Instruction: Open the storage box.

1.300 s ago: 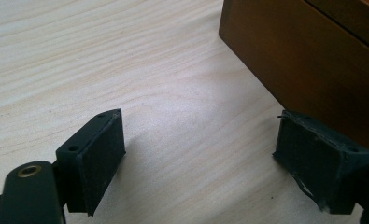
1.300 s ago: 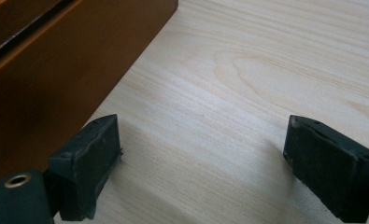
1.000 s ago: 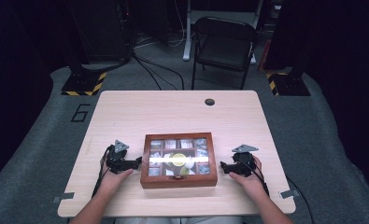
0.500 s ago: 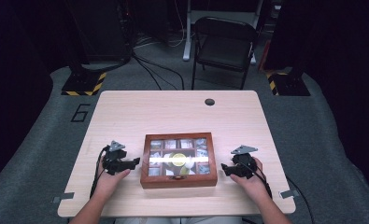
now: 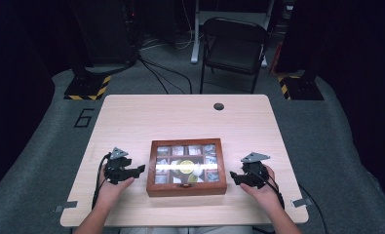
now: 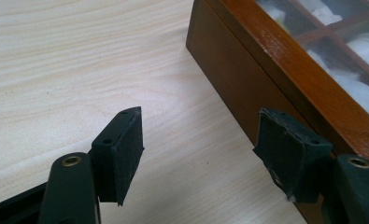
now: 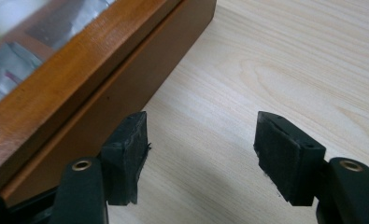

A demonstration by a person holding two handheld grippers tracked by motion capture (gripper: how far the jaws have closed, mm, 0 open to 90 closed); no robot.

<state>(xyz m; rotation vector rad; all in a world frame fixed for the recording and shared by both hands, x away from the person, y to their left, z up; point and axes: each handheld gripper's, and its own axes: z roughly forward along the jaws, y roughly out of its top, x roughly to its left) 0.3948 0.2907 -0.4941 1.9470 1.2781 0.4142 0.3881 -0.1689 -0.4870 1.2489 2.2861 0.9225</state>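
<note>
A shut wooden box (image 5: 187,167) with a glass-paned lid sits on the near half of the light wood table (image 5: 180,117); packets fill its compartments. My left gripper (image 5: 139,169) rests just left of the box, open, nothing between its pads (image 6: 121,149). The box's side wall (image 6: 238,84) stands close by its right pad. On the other side of the box my right gripper (image 5: 234,176) is open too, its left pad (image 7: 126,154) next to the box's wall (image 7: 126,88). Neither gripper touches the box.
A dark round hole (image 5: 219,106) marks the table's far edge. Beyond the table stands a black folding chair (image 5: 234,44), with cables and yellow-striped stand bases (image 5: 87,87) on the grey floor. Bare wood lies beyond the box.
Both grippers have shifted only slightly beside the box; the box has not moved and its lid stays shut.
</note>
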